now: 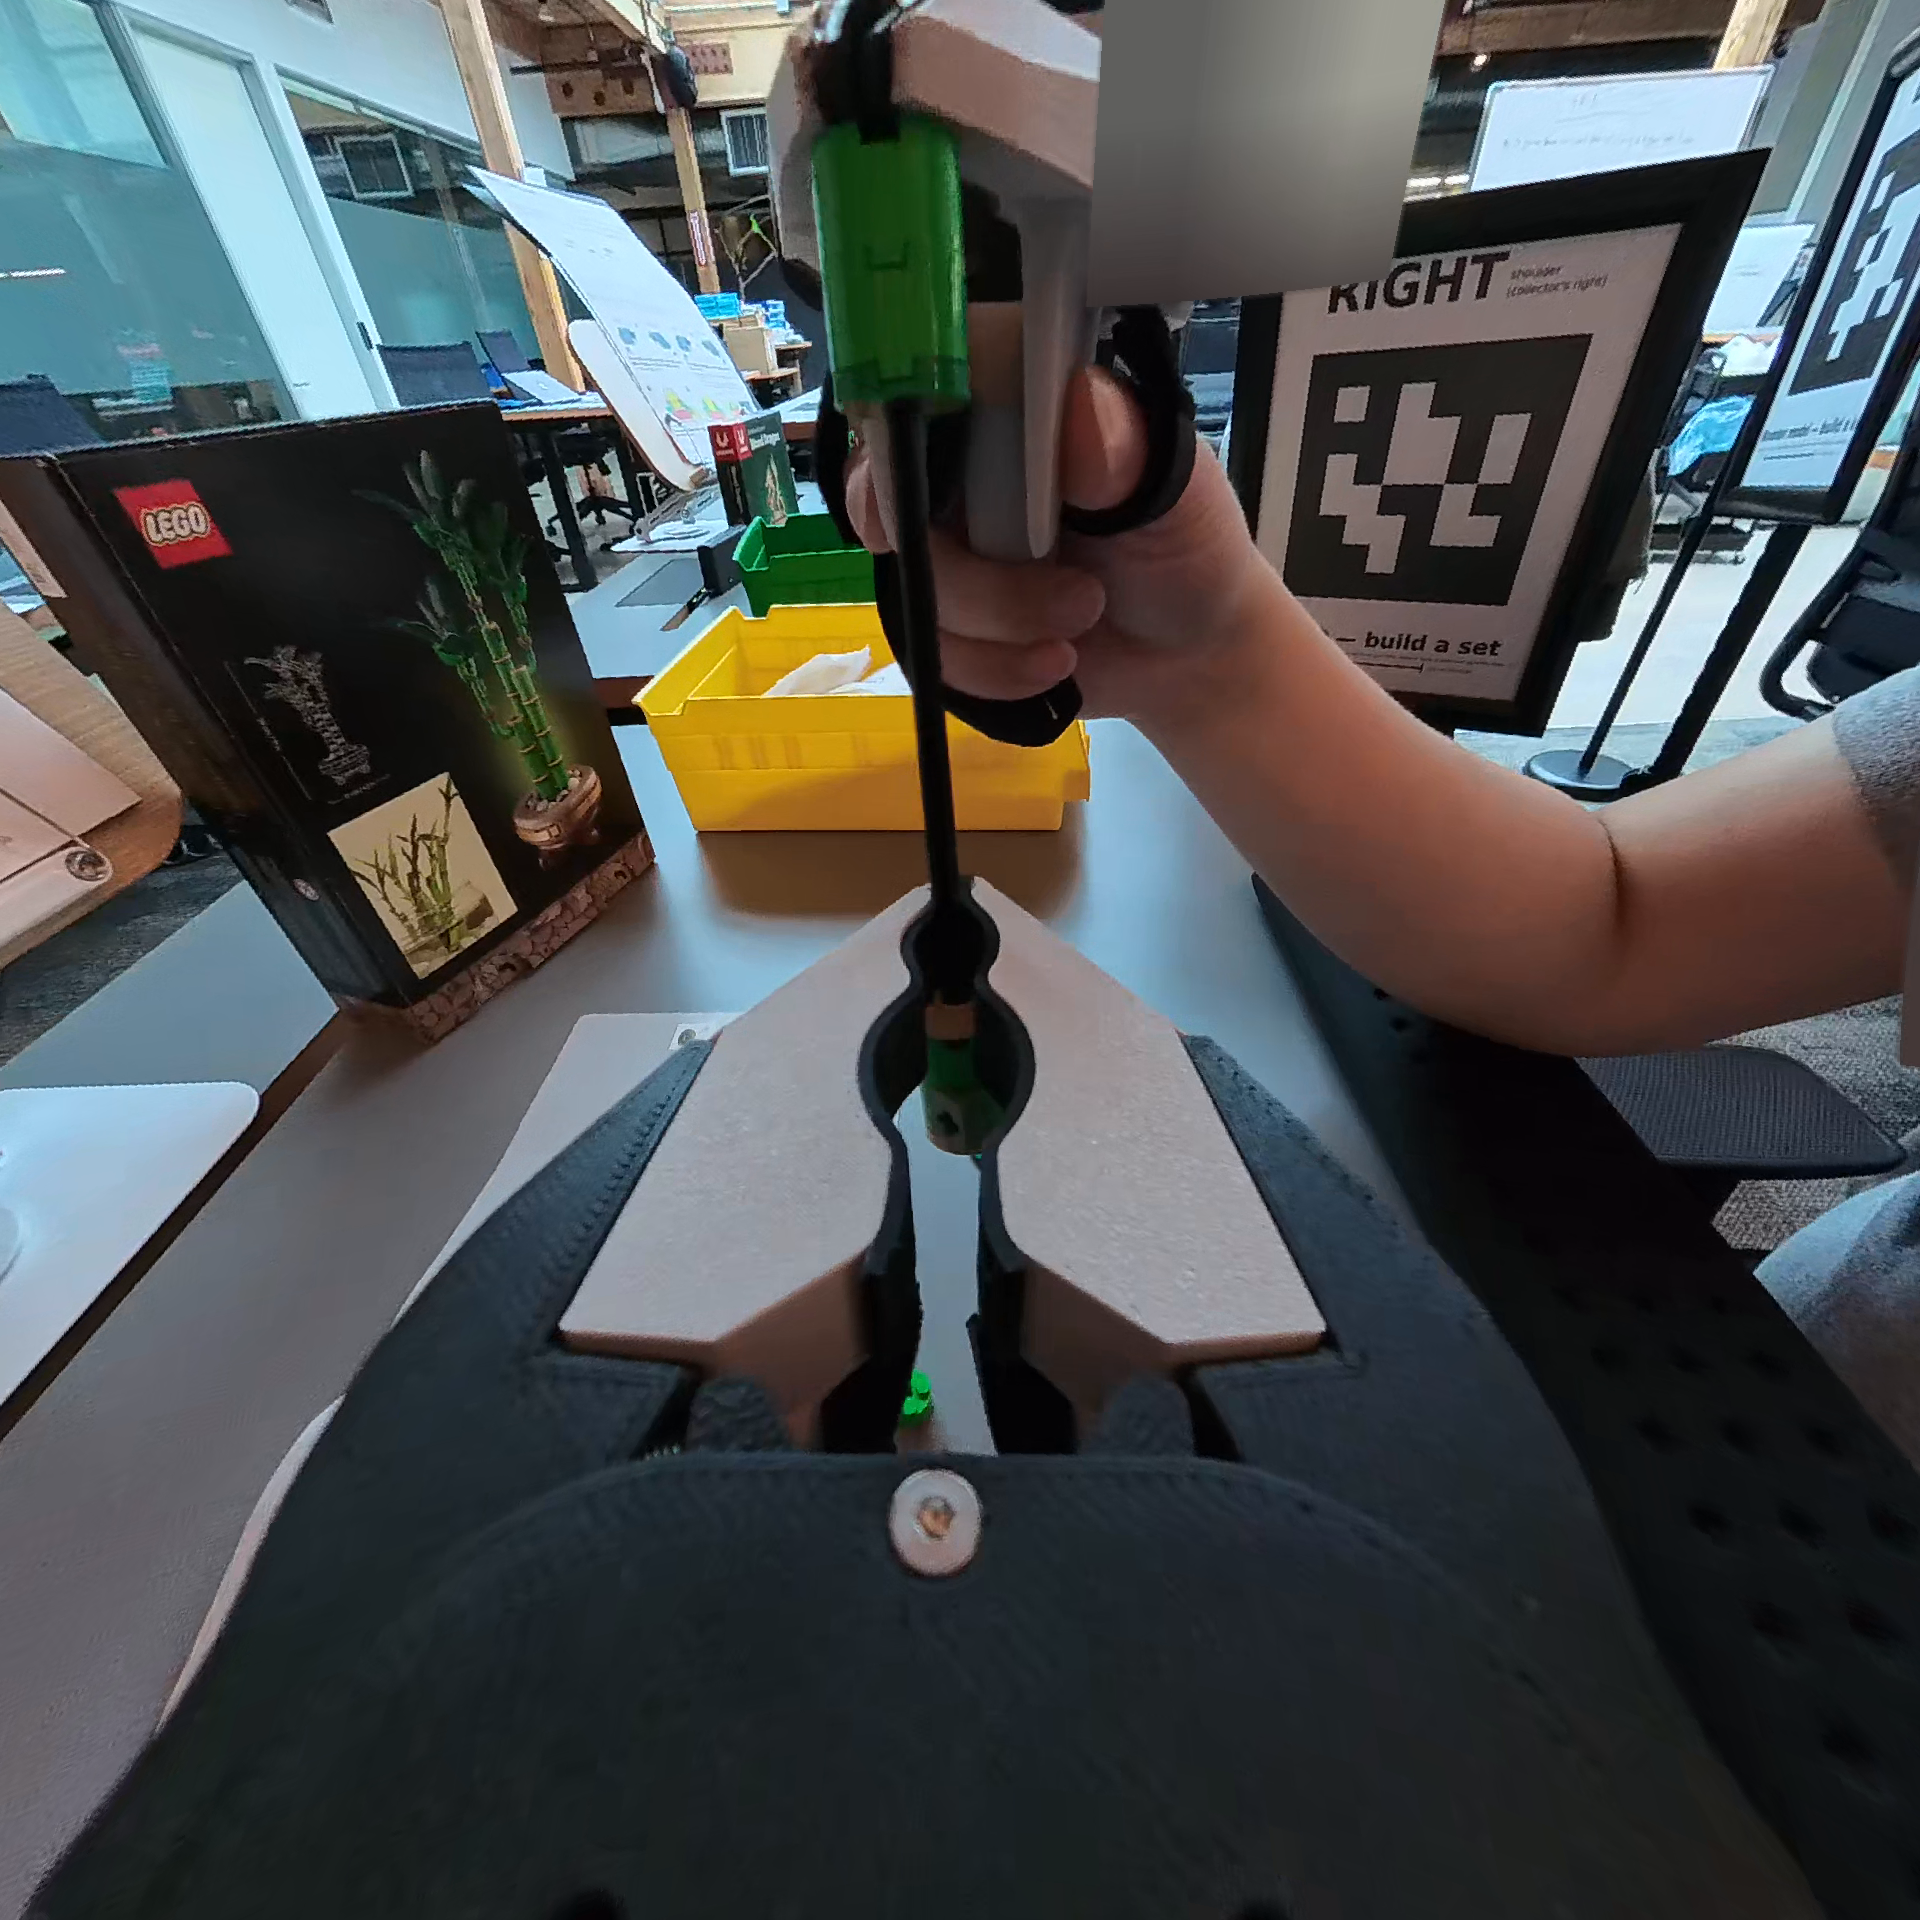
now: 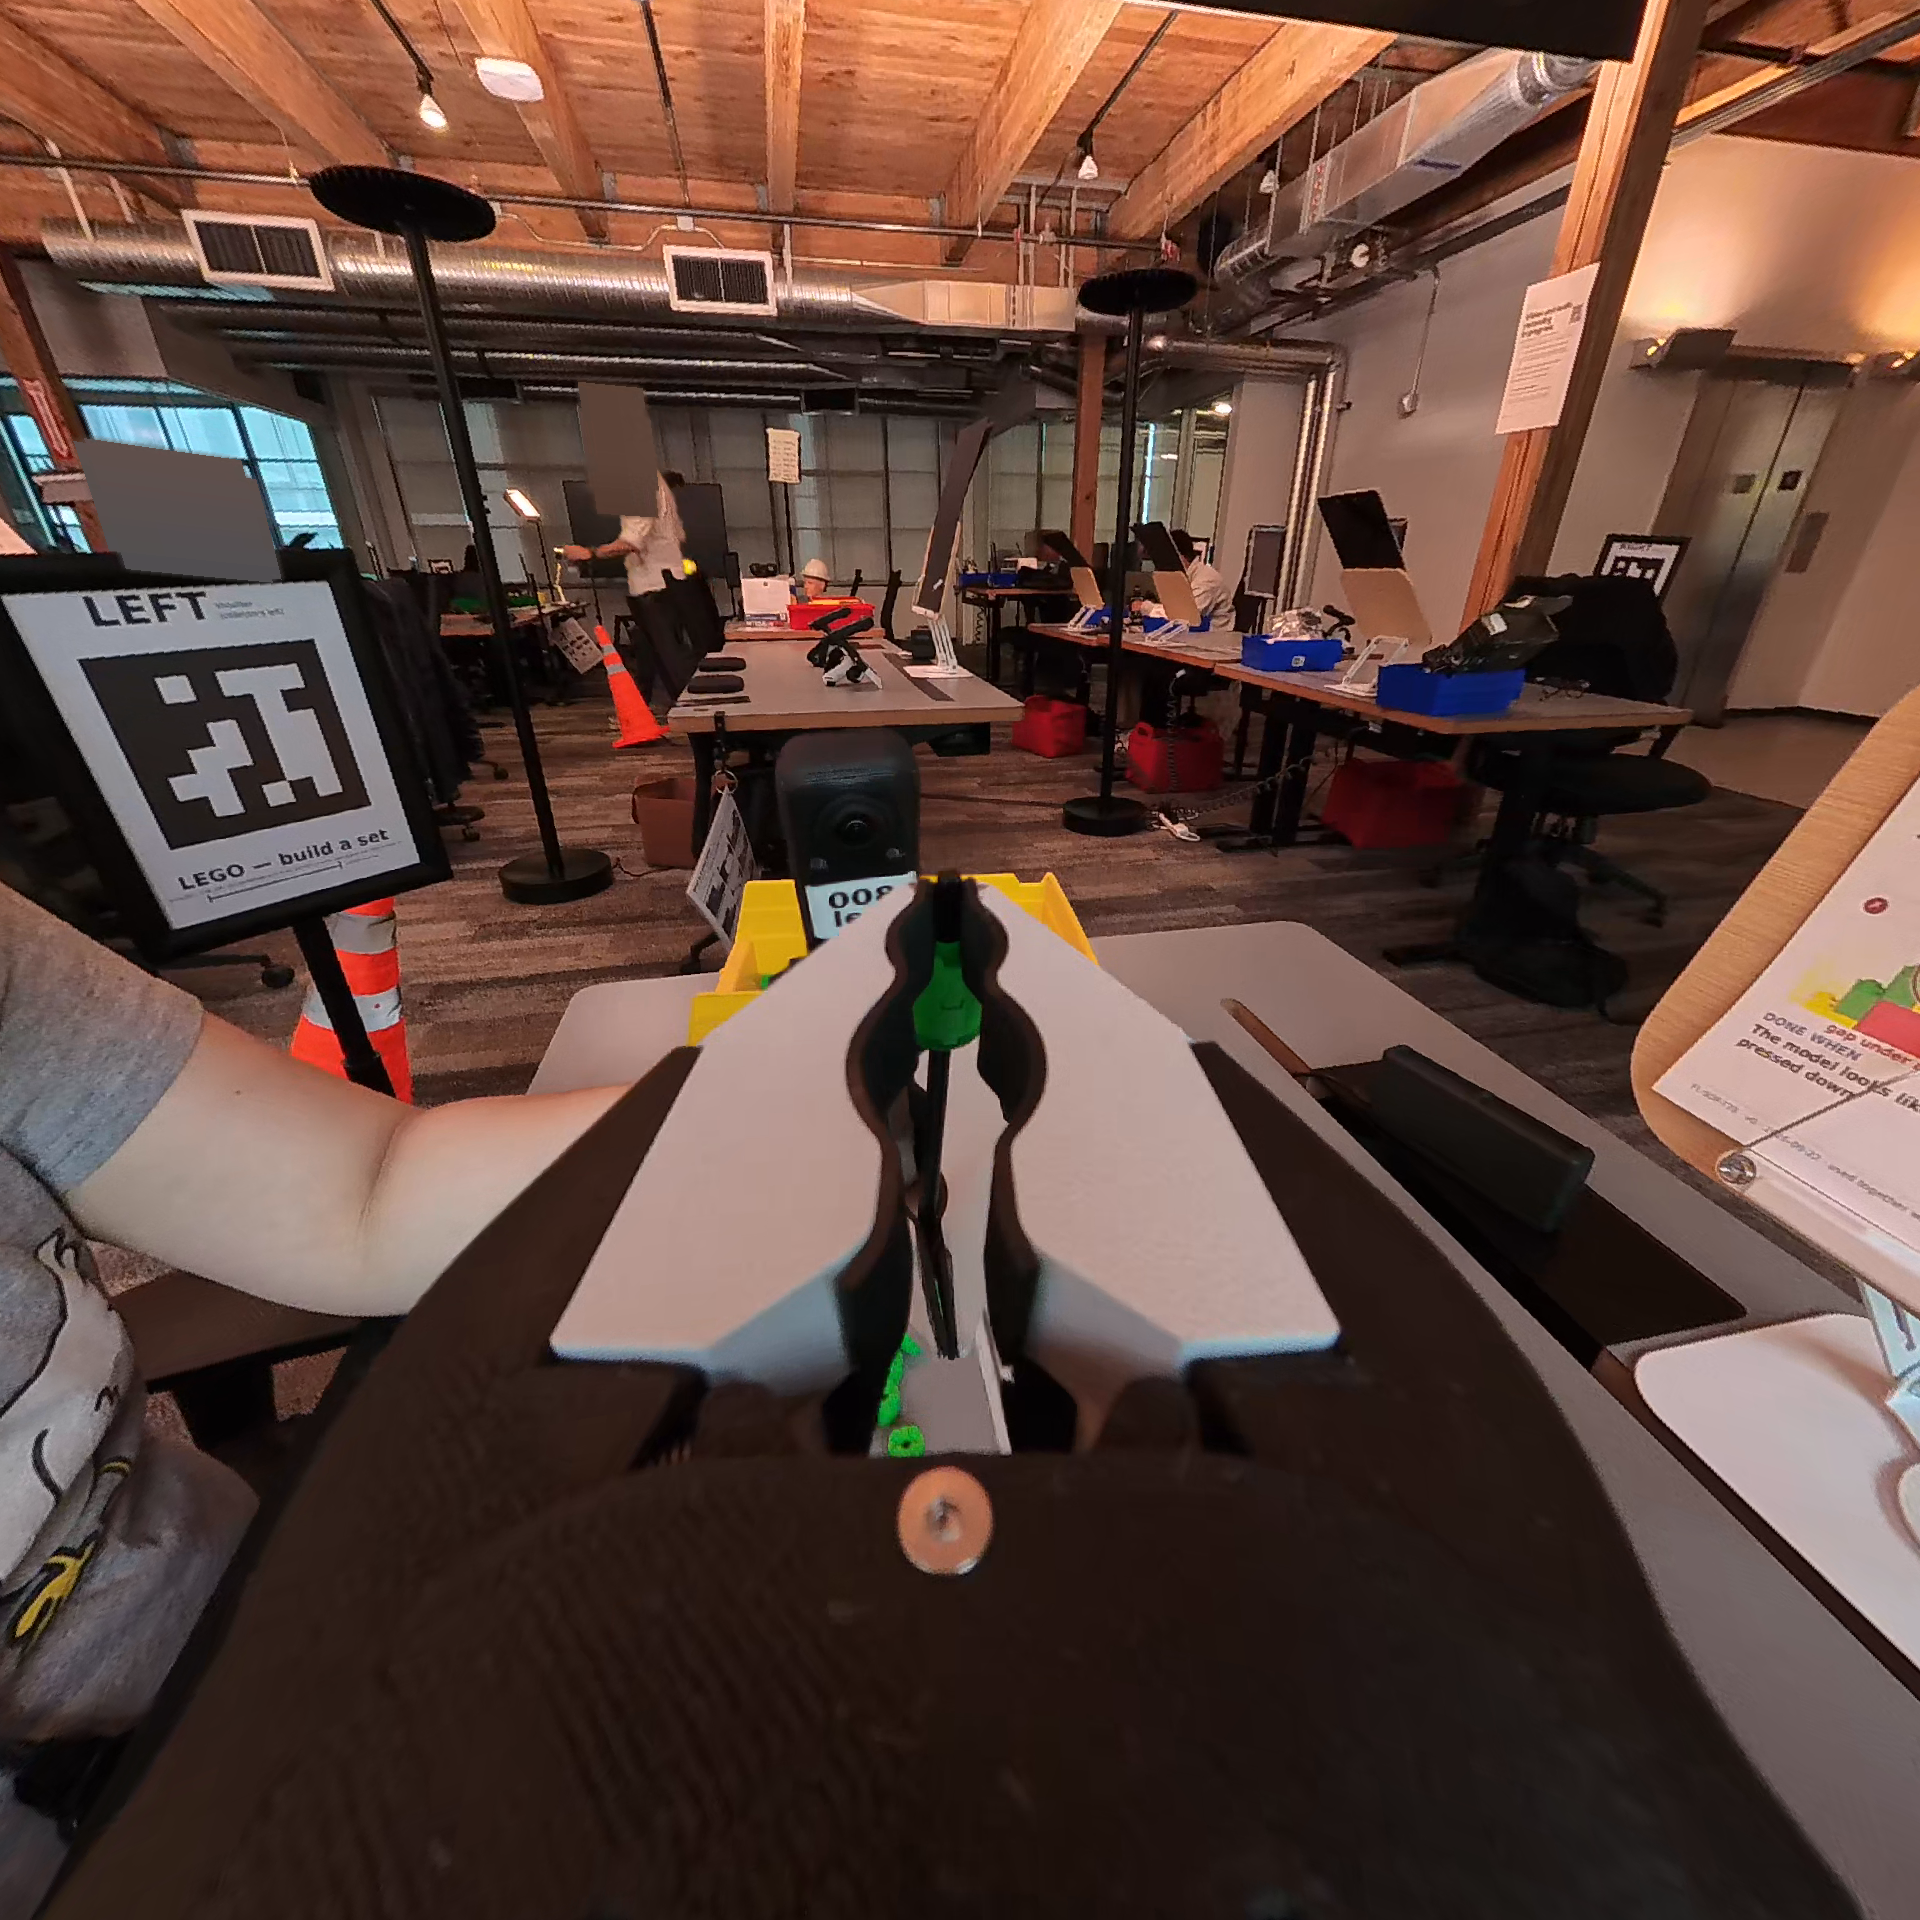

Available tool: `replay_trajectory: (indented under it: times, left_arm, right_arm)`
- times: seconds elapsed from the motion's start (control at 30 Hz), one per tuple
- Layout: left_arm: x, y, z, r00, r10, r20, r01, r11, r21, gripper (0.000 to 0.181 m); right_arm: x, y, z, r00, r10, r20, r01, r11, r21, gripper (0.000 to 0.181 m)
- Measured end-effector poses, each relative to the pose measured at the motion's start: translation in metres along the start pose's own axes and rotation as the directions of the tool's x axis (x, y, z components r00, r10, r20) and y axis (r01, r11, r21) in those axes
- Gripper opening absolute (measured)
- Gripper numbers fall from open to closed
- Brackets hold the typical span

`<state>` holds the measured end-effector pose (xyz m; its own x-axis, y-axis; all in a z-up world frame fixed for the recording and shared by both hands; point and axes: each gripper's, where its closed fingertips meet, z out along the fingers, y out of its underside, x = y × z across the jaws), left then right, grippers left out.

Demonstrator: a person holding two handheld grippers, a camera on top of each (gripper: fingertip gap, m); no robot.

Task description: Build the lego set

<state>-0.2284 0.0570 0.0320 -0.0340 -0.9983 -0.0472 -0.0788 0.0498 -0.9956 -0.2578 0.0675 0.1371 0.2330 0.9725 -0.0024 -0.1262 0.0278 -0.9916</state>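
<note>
A partly built bamboo stalk is held between both grippers: a thin black rod [image 1: 920,644] with a long green cylinder [image 1: 888,260] at its upper end and a tan ring with a short green piece [image 1: 954,1091] at its lower end. My left gripper [image 1: 940,920] is shut on the rod just above the tan ring. My right gripper [image 1: 883,62], held by a hand, grips the upper end. In the right wrist view the right gripper [image 2: 945,894] is shut on the green piece [image 2: 943,1003], and the rod [image 2: 935,1174] runs back between its fingers.
A yellow bin [image 1: 862,769] and a green bin [image 1: 800,566] stand behind the stalk, and the black set box [image 1: 343,707] stands to the left. A framed marker sign [image 1: 1444,468] is at the right. Loose green pieces [image 2: 896,1392] lie below. An instruction board [image 2: 1808,1049] stands at the right. About 11 cm separates my left fingertips from my right.
</note>
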Motion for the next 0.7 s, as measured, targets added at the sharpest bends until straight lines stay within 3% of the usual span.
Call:
replay_trajectory:
  times: [0.3,0.7]
  left_arm:
    - [-0.0024,0.0007,0.0016,0.999,0.031,0.033,-0.030,0.999,-0.019,0.000]
    - [0.0028,0.0009,0.0025,1.000,-0.020,-0.020,0.019,0.999,-0.026,0.000]
  right_arm:
    - [0.0014,0.0001,-0.0026,1.000,0.018,0.010,-0.018,1.000,0.003,0.003]
    - [0.0004,-0.0001,-0.0025,1.000,-0.004,-0.005,0.004,1.000,-0.015,0.004]
